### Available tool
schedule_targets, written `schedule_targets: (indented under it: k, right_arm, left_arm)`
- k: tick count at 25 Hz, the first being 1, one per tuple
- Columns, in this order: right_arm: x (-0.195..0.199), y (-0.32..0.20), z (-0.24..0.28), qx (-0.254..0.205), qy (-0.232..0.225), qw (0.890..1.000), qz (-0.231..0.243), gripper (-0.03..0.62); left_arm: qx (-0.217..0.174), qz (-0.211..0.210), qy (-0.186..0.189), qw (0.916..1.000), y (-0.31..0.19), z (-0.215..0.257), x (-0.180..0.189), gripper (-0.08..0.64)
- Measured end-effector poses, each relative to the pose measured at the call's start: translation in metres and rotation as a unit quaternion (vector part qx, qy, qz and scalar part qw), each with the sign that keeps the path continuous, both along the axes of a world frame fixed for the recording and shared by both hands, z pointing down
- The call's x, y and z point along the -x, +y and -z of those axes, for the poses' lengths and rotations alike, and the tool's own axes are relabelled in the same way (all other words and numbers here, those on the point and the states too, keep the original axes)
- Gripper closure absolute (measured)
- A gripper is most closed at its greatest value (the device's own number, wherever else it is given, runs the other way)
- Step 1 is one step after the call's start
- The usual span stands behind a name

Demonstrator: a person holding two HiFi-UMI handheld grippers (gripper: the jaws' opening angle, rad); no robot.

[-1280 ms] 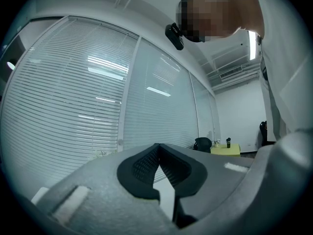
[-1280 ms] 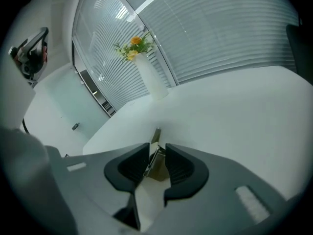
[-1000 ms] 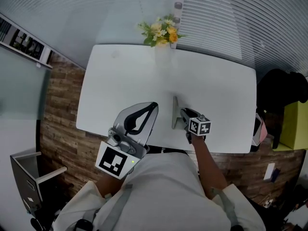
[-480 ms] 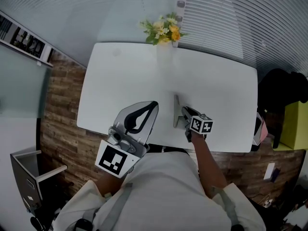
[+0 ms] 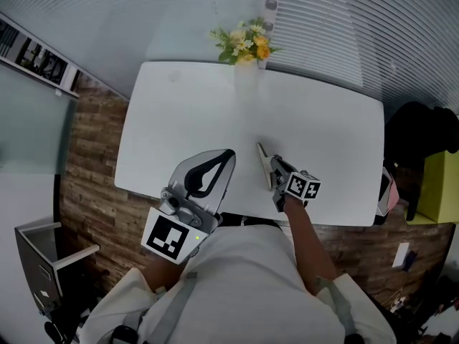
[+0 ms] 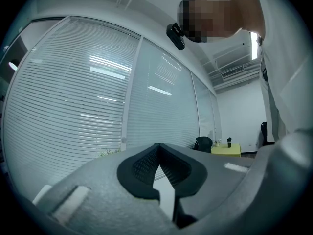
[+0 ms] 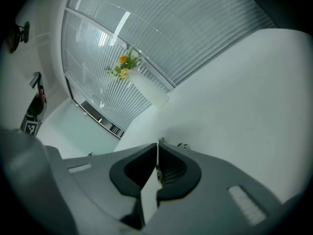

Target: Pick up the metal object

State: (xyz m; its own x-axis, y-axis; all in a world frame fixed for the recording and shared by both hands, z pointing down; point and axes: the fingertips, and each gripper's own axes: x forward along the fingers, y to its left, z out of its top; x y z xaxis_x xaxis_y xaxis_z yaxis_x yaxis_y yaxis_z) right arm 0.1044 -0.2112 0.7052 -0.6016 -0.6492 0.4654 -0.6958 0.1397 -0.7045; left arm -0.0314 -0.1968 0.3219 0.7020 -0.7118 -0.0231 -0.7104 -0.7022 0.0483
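Head view: the metal object [image 5: 262, 156], a thin strip, sits by the bench's [image 5: 179, 106] near edge. Its long axis runs toward the far edge. The right claw [image 5: 271, 166] meets it from the right, and the left claw [image 5: 215, 167] hangs alongside.
Left gripper view: pads together, nothing between them.
Right gripper view: the jaws have just been closing and pinch the strip, which is possibly lifted.

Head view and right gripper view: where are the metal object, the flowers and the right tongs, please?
metal object [image 5: 261, 152], head view: its far, free end.
flowers [image 5: 244, 43], head view: the middle of the bunch.
right tongs [image 7: 157, 153], right gripper view: where the tips close on the metal object.
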Motion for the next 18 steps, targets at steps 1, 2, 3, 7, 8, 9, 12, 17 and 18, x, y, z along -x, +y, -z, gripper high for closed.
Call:
schedule_targets:
  k: [1, 2, 3, 7, 8, 9, 12, 17, 18]
  right_arm:
    - [0.000, 0.000, 0.000, -0.001, 0.002, 1.000, 0.000, 0.588]
    - [0.000, 0.000, 0.001, -0.003, 0.004, 1.000, 0.001, 0.588]
    - [0.000, 0.000, 0.003, -0.005, 0.006, 1.000, 0.002, 0.588]
    - [0.000, 0.000, 0.008, -0.011, 0.011, 1.000, 0.004, 0.588]
    - [-0.001, 0.000, 0.009, -0.012, 0.010, 1.000, 0.003, 0.588]
    - [-0.001, -0.001, 0.011, -0.014, 0.011, 1.000, 0.003, 0.588]
    - [-0.003, -0.001, 0.019, -0.024, 0.019, 1.000, 0.006, 0.588]
    - [-0.007, -0.003, 0.034, -0.043, 0.037, 0.998, 0.008, 0.588]
    - [-0.007, -0.004, 0.038, -0.048, 0.040, 0.998, 0.008, 0.586]
  left_arm:
    - [0.000, 0.000, 0.000, 1.0000, 0.000, 0.000, 0.000, 0.558]
    - [-0.001, 0.000, 0.000, 1.0000, 0.000, 0.000, 0.000, 0.558]
    - [-0.002, 0.000, 0.000, 1.0000, 0.000, 0.001, 0.000, 0.558]
    - [-0.005, 0.000, 0.001, 1.0000, 0.003, 0.003, 0.000, 0.558]
    - [-0.005, 0.000, 0.002, 1.0000, 0.003, 0.003, 0.000, 0.558]
    - [-0.006, 0.000, 0.002, 1.0000, 0.003, 0.003, 0.000, 0.558]
    - [-0.008, 0.000, 0.003, 1.0000, 0.004, 0.004, -0.002, 0.558]
    - [-0.011, -0.001, 0.007, 0.9999, 0.005, 0.006, -0.003, 0.558]
    - [-0.011, -0.002, 0.006, 0.9999, 0.005, 0.005, -0.004, 0.558]
